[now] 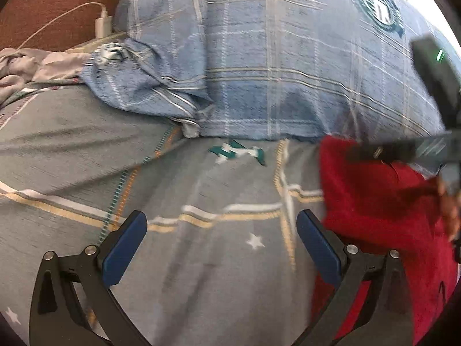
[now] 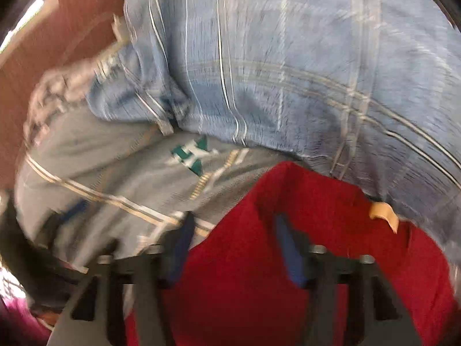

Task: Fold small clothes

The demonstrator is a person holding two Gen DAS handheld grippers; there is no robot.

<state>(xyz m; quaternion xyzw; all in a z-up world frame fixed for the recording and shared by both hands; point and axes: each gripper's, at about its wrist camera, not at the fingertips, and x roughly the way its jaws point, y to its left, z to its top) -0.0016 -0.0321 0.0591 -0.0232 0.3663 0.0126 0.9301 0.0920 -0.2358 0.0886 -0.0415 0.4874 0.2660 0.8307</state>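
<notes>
A small red fleecy garment [image 1: 383,210] lies on the grey bedsheet [image 1: 86,155] at the right of the left wrist view. My left gripper [image 1: 222,227] is open and empty above the sheet, just left of the garment. The right gripper body [image 1: 432,86] shows blurred above the garment at the right edge. In the right wrist view the red garment [image 2: 259,274] fills the lower middle, with a tan label [image 2: 384,213] at its far right edge. My right gripper [image 2: 233,230] is open just above the garment; the view is motion-blurred.
A blue plaid pillow [image 1: 273,57] lies right behind the garment. A rumpled grey cloth [image 1: 34,63] and a white charger with cable [image 1: 102,23] sit at the far left against a brown headboard [image 1: 52,3]. The sheet is also in the right wrist view [image 2: 100,173].
</notes>
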